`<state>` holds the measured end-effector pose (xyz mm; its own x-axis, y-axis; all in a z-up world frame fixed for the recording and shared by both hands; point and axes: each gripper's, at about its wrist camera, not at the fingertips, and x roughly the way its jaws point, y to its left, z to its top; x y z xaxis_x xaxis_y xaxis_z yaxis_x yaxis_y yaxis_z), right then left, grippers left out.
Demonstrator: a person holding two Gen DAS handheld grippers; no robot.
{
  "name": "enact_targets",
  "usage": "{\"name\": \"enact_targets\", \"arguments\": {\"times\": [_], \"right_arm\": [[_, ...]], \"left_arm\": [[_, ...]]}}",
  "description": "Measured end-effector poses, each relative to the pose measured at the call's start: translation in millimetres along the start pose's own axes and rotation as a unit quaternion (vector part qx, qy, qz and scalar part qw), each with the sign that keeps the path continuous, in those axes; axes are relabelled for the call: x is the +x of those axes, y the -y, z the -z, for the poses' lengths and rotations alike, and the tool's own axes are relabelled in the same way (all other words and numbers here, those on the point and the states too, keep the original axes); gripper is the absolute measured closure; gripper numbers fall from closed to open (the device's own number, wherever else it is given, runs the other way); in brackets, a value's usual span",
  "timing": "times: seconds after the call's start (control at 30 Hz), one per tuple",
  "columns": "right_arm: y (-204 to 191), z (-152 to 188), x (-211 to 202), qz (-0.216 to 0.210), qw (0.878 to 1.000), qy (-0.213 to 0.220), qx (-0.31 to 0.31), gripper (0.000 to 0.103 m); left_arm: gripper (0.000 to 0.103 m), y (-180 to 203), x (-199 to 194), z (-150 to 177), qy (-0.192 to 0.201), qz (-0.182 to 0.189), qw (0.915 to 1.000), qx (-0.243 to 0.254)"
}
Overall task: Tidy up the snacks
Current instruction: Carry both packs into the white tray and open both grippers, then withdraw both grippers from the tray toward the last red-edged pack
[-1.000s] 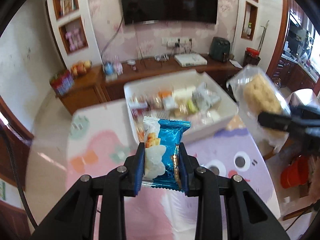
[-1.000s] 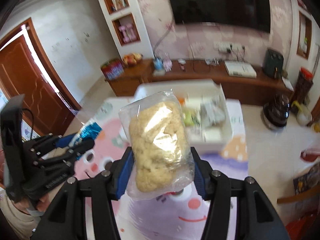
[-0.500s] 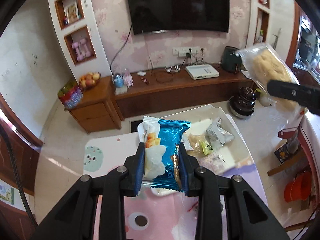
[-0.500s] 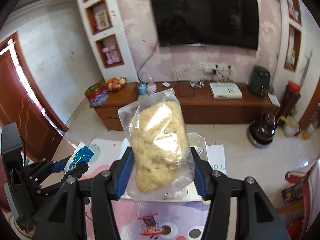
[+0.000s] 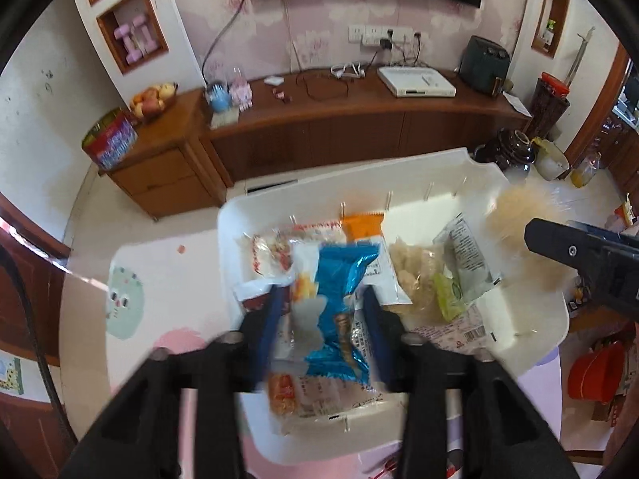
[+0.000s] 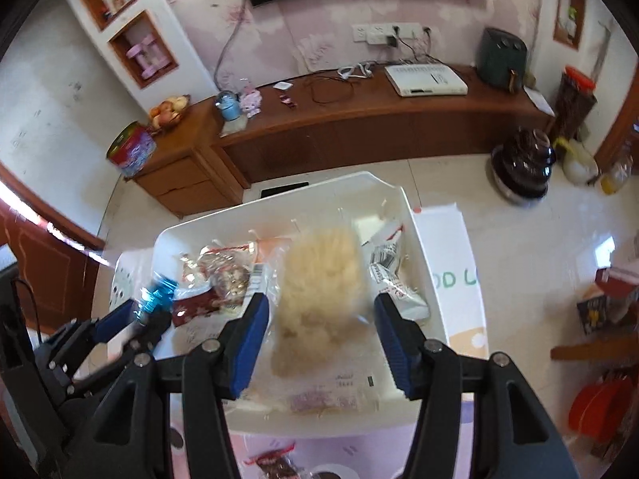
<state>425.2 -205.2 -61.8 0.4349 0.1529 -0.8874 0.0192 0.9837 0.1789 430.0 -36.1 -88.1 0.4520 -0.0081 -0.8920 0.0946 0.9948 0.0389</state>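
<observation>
A white tray (image 5: 351, 183) on the cartoon table mat holds several snack packets. My left gripper (image 5: 321, 319) hangs over its left half with the jaws opening. The blue foil packet (image 5: 339, 291) is loose between the fingers, blurred, touching neither pad. The right wrist view shows that packet (image 6: 159, 291) at the left gripper (image 6: 147, 315). My right gripper (image 6: 321, 315) is over the tray (image 6: 279, 199), shut on a clear bag of pale puffed snack (image 6: 319, 287), which is blurred. In the left wrist view this bag (image 5: 515, 223) sits at one of the right gripper's fingers (image 5: 567, 247).
A wooden sideboard (image 5: 359, 119) with cables and a white box runs along the far wall. Dark pots (image 6: 523, 167) stand on the floor at the right. A red bucket (image 5: 595, 371) is low on the right. A small dark packet (image 6: 275, 463) lies on the mat before the tray.
Both grippers have come forward and down until they are over the tray. The left jaws have spread and let go of the blue packet. The right jaws stand as wide as before around the bag.
</observation>
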Motion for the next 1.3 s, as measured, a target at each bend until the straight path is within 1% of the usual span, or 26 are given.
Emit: {"name": "enact_targets", "arguments": {"times": [0.03, 0.07, 0.1, 0.13, 0.2, 0.4, 0.53, 0.6, 0.87, 0.97, 1.13, 1.3], "right_arm": [[2, 2, 5, -0.01, 1.0, -0.004, 0.009, 0.045], [4, 3, 10, -0.019, 1.0, -0.008, 0.016, 0.044], [6, 5, 13, -0.021, 1.0, -0.009, 0.021, 0.043], [6, 7, 14, -0.018, 1.0, -0.006, 0.02, 0.042], [5, 9, 17, -0.011, 1.0, -0.002, 0.01, 0.042], [2, 17, 13, -0.013, 1.0, 0.011, -0.007, 0.042], [-6, 22, 7, 0.0, 0.999, 0.019, -0.028, 0.042], [-10, 23, 3, 0.002, 0.999, 0.025, -0.036, 0.042], [-20, 34, -17, -0.003, 0.999, 0.033, -0.042, 0.042], [-23, 40, -29, -0.003, 0.998, 0.039, -0.045, 0.042], [-29, 56, -57, -0.013, 0.998, 0.049, -0.047, 0.042], [-35, 85, -91, -0.023, 0.996, 0.062, -0.055, 0.042]], "left_arm": [[0.021, -1, 6, 0, -0.003, 0.003, 1.0, -0.005], [0.018, -2, 8, 1, -0.001, 0.002, 0.9999, -0.011], [0.017, -3, 9, 2, 0.005, 0.005, 0.9998, -0.017], [0.017, -4, 10, 3, 0.006, 0.015, 0.9997, -0.019], [0.017, -7, 12, 5, 0.007, 0.023, 0.9994, -0.024], [0.017, -10, 3, 10, 0.032, 0.016, 0.9989, -0.032], [0.017, -11, -3, 12, 0.038, 0.021, 0.9984, -0.037], [0.017, -10, -6, 13, 0.041, 0.018, 0.9984, -0.034], [0.017, -12, -24, 22, 0.053, 0.006, 0.9979, -0.037], [0.017, -13, -40, 27, 0.061, 0.003, 0.9974, -0.039], [0.017, -19, -79, 41, 0.084, -0.001, 0.9956, -0.041], [0.016, -29, -126, 65, 0.109, 0.007, 0.9928, -0.048]]}}
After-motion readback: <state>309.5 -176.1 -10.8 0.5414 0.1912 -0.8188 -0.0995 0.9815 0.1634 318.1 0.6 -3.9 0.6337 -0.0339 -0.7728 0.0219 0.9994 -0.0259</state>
